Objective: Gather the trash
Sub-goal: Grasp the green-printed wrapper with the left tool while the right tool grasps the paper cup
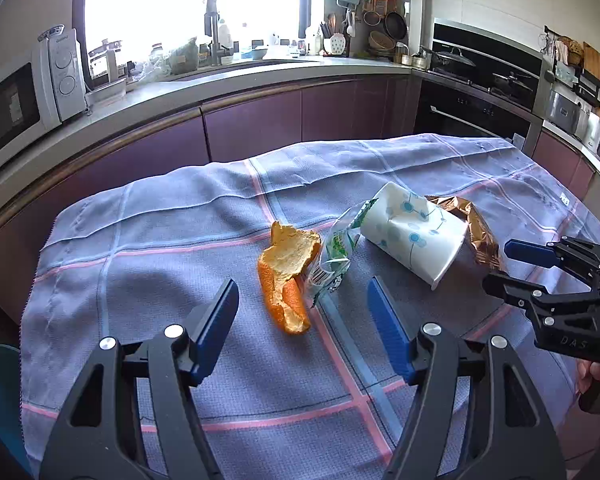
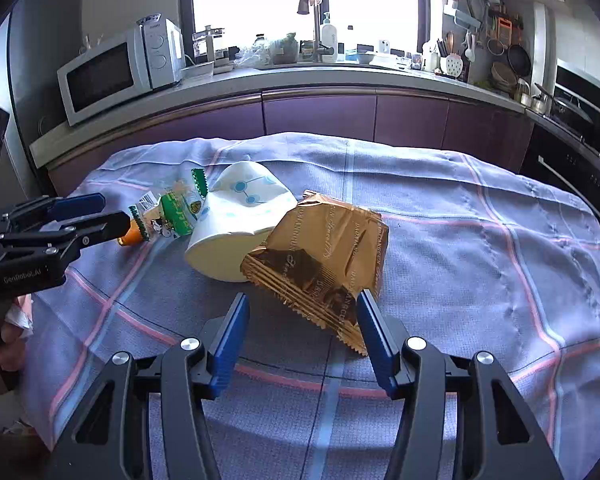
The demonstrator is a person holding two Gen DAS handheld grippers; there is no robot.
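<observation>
Four pieces of trash lie together on a checked blue cloth (image 1: pixel 160 248). An orange peel (image 1: pixel 286 276) lies just ahead of my left gripper (image 1: pixel 302 320), which is open and empty. A green and white wrapper (image 1: pixel 334 250) touches the peel. A crushed white paper cup with blue flowers (image 1: pixel 412 234) lies on its side. A gold foil bag (image 2: pixel 324 258) leans against the cup (image 2: pixel 240 216). My right gripper (image 2: pixel 302 334) is open, its fingertips either side of the bag's near edge. The right gripper also shows in the left wrist view (image 1: pixel 504 264).
A kitchen counter (image 1: pixel 220 84) runs behind the table with a microwave (image 2: pixel 104 76), a sink tap (image 2: pixel 316 20) and utensils. An oven and hob (image 1: pixel 480 88) stand at the back right. The left gripper shows at the left edge of the right wrist view (image 2: pixel 100 212).
</observation>
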